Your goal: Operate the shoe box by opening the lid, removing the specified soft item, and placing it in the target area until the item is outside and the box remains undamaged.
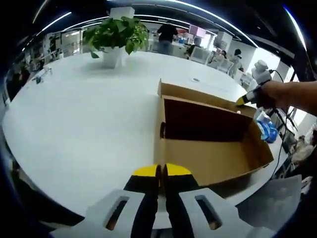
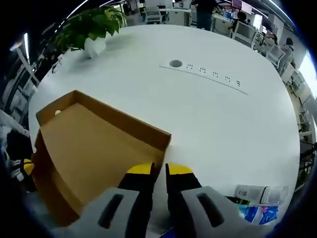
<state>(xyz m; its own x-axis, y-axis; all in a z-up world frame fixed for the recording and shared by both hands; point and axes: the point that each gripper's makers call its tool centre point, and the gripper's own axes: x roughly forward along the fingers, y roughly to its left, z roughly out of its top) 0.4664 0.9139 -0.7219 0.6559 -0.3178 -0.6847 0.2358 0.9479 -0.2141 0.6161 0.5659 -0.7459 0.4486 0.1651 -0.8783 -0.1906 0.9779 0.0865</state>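
**Open cardboard box on white table, 2 grippers at its edges**

In the left gripper view, the left gripper (image 1: 162, 171), with yellow-tipped black jaws on grey mounts, has its 2 jaws pressed together with nothing between them, the tips just at the near side wall of the brown corrugated cardboard shoe box (image 1: 208, 153). The box lies open on the large round white table (image 1: 84, 124), toward the table's right edge. Its interior is plain brown, darker in shadow along the far wall, and a small finger hole shows in the near end wall. No soft item can be made out inside.

At the box's far right corner, the right gripper (image 1: 241, 100), held in a person's hand (image 1: 270, 94), touches the raised rim with its yellow tip.

In the right gripper view, the right gripper's (image 2: 159, 171) jaws stand nearly together, a thin gap between the tips, which sit at the rim of the box's raised flat panel (image 2: 94, 148); whether they pinch the cardboard cannot be told.

Beyond the box, a green leafy plant in a white pot (image 1: 115, 39) stands well apart on the far side of the table. A blue and white packet (image 2: 257, 214) lies near the table edge beside the right gripper.
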